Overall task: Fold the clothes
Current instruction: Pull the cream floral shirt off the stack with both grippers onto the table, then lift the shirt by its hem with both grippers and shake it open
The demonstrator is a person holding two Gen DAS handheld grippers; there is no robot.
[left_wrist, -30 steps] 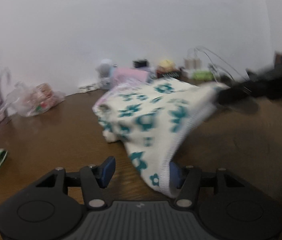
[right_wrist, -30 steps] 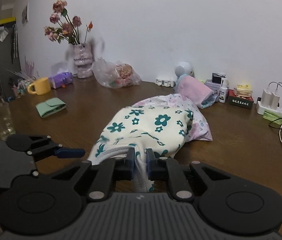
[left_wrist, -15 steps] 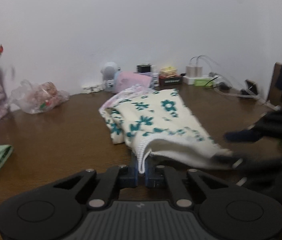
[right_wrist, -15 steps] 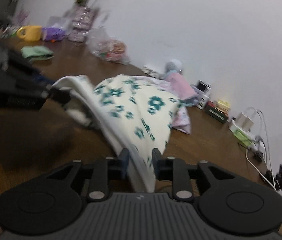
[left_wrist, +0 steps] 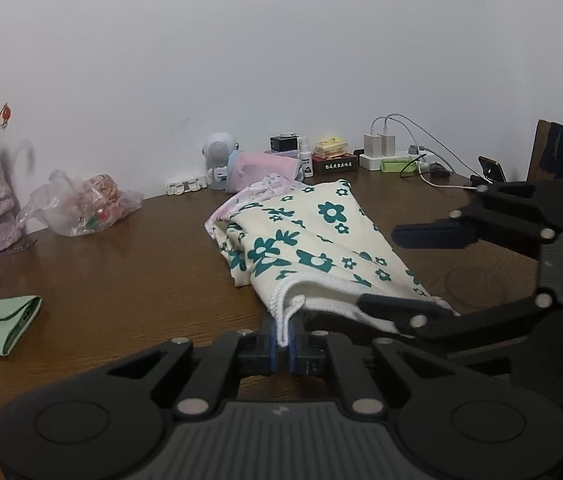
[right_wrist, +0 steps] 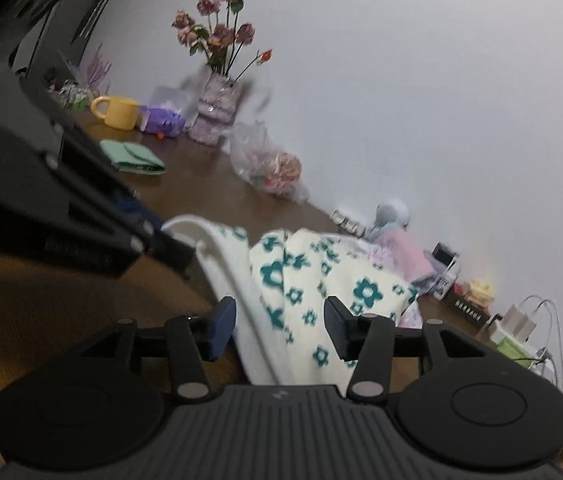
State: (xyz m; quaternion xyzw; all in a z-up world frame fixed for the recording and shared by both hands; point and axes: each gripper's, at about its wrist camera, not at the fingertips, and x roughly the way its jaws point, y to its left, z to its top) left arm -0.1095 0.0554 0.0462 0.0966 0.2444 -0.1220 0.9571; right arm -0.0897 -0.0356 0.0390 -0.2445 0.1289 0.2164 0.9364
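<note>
A cream garment with teal flowers (left_wrist: 321, 240) lies bunched on the brown table (left_wrist: 121, 280), over a pale pink floral cloth (left_wrist: 257, 196). My left gripper (left_wrist: 281, 344) is shut on the garment's white ribbed hem, which is lifted off the table. From the right, my right gripper (left_wrist: 379, 268) reaches over the garment with its fingers wide apart. In the right wrist view the garment (right_wrist: 321, 280) runs between the fingers of the open right gripper (right_wrist: 279, 332), and they do not press it. The left gripper (right_wrist: 169, 248) holds the hem at the left there.
A green pouch (left_wrist: 1, 326), a plastic bag (left_wrist: 81, 208) and a vase of flowers (right_wrist: 217, 116) stand to the left, with a yellow mug (right_wrist: 117, 112). Folded pink cloth (left_wrist: 261, 168), chargers and cables (left_wrist: 401, 152) line the wall.
My left gripper has shut on the hem and lifted it. The right gripper, shut on the garment earlier, has let go and now stands open.
</note>
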